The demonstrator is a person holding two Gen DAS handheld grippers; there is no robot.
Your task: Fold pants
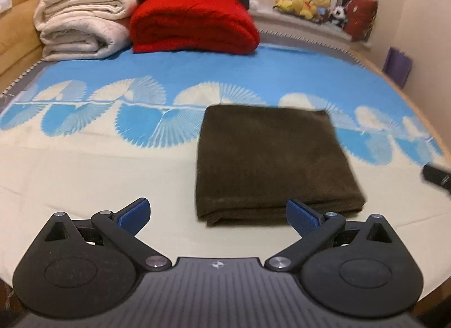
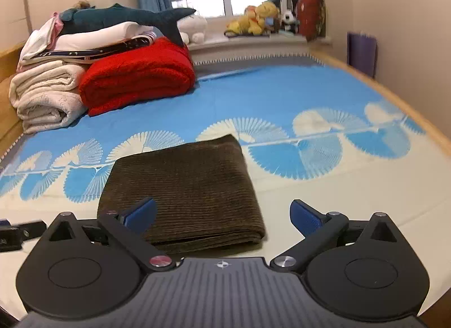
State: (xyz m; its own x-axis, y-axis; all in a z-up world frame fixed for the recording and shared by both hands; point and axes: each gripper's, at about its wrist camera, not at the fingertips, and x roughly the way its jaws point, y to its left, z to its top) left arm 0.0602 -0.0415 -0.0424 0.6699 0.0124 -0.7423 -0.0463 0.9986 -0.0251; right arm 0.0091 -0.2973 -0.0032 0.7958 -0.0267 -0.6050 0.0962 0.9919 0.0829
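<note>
The dark brown corduroy pants [image 1: 273,158] lie folded into a flat rectangle on the bed sheet [image 1: 84,181]; they also show in the right wrist view [image 2: 186,187]. My left gripper [image 1: 218,215] is open and empty, held just in front of the pants' near edge. My right gripper [image 2: 222,215] is open and empty, above the near right part of the pants. A bit of the right gripper [image 1: 437,175] shows at the right edge of the left wrist view. A bit of the left gripper [image 2: 17,232] shows at the left edge of the right wrist view.
A folded red blanket [image 1: 194,23] and rolled cream blankets [image 1: 81,26] with stacked bedding are at the far left of the bed. A plush shark [image 2: 121,16] lies on the stack. Stuffed toys [image 2: 259,20] line the window sill. The wooden bed rail [image 2: 394,99] runs along the right.
</note>
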